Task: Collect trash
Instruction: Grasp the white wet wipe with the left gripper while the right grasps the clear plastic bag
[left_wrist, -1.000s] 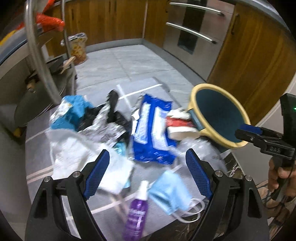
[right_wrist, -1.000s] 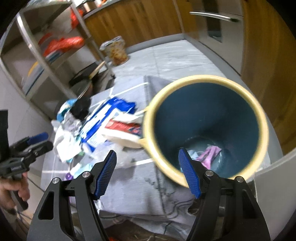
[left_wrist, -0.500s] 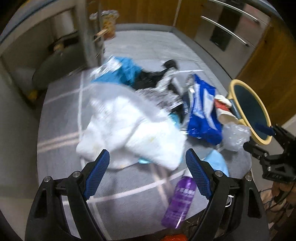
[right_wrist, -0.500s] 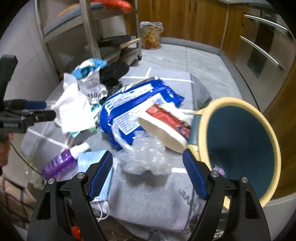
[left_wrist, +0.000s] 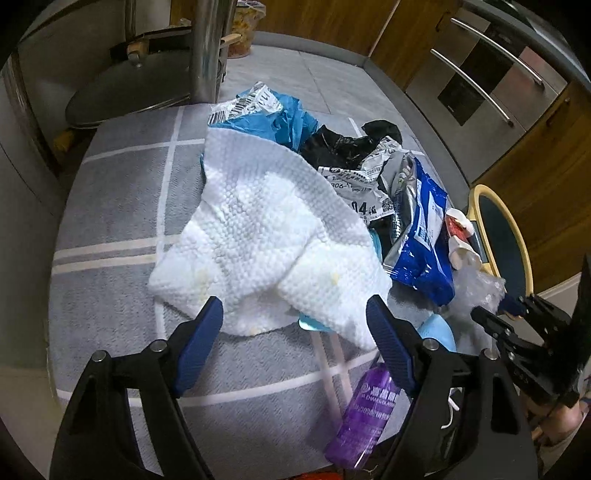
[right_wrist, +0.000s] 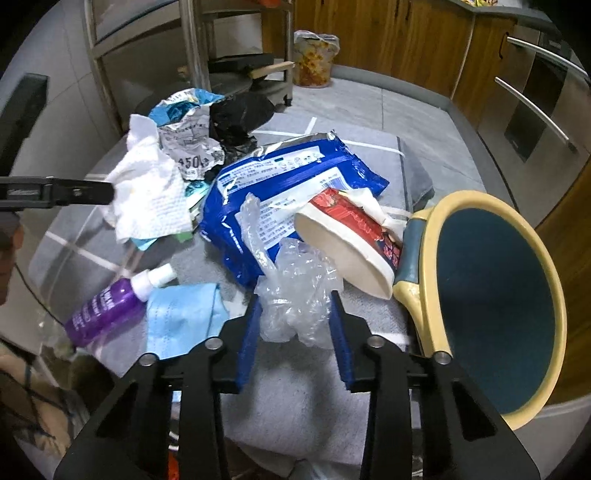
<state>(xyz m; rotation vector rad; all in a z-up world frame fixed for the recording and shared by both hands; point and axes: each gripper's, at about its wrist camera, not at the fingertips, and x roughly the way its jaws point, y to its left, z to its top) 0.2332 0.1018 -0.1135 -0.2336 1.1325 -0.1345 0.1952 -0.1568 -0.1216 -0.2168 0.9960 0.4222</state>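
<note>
The right claw has its blue fingers partly closed around a crumpled clear plastic wrapper that lies on the grey cloth-covered counter, just beside a tipped red-and-white paper cup and a blue packet. The left claw is wide open and holds nothing, its fingers straddling the near edge of a white paper towel spread over the trash pile. A yellow-rimmed bin stands at the counter's right edge, touching the cup, while a purple bottle and a blue face mask lie near the counter's front edge.
</note>
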